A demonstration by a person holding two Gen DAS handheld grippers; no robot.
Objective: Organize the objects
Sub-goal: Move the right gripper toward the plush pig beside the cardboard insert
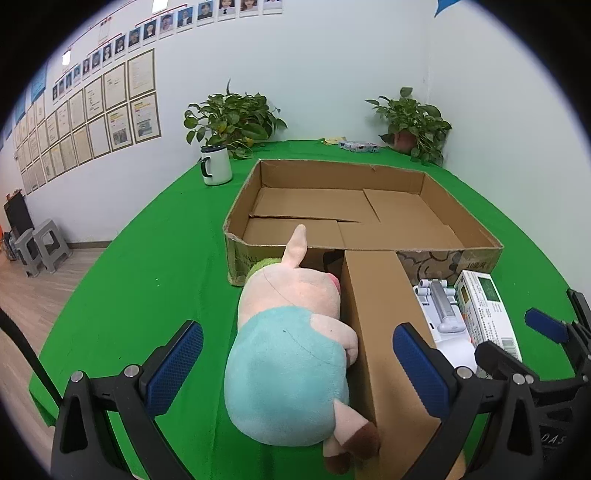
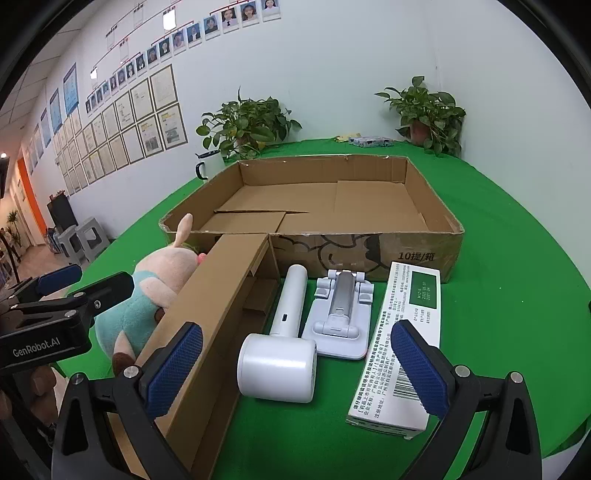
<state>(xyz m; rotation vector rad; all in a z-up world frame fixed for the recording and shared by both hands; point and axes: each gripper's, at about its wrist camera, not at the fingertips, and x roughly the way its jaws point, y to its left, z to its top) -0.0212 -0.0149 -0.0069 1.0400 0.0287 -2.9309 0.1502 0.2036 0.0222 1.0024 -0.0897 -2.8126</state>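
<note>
Plush pig [image 1: 291, 332] left of long carton [image 2: 221, 306], tray box [image 2: 314, 206] behind

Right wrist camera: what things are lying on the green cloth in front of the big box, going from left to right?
Plush pig → long cardboard flap → white handheld device → white folding stand → white and green carton.

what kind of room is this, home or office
Most likely an office or company workspace, not a home. One wall carries rows of framed certificates under a chart of staff photos, and the green-covered table with potted plants at the back looks set up for recording.
</note>
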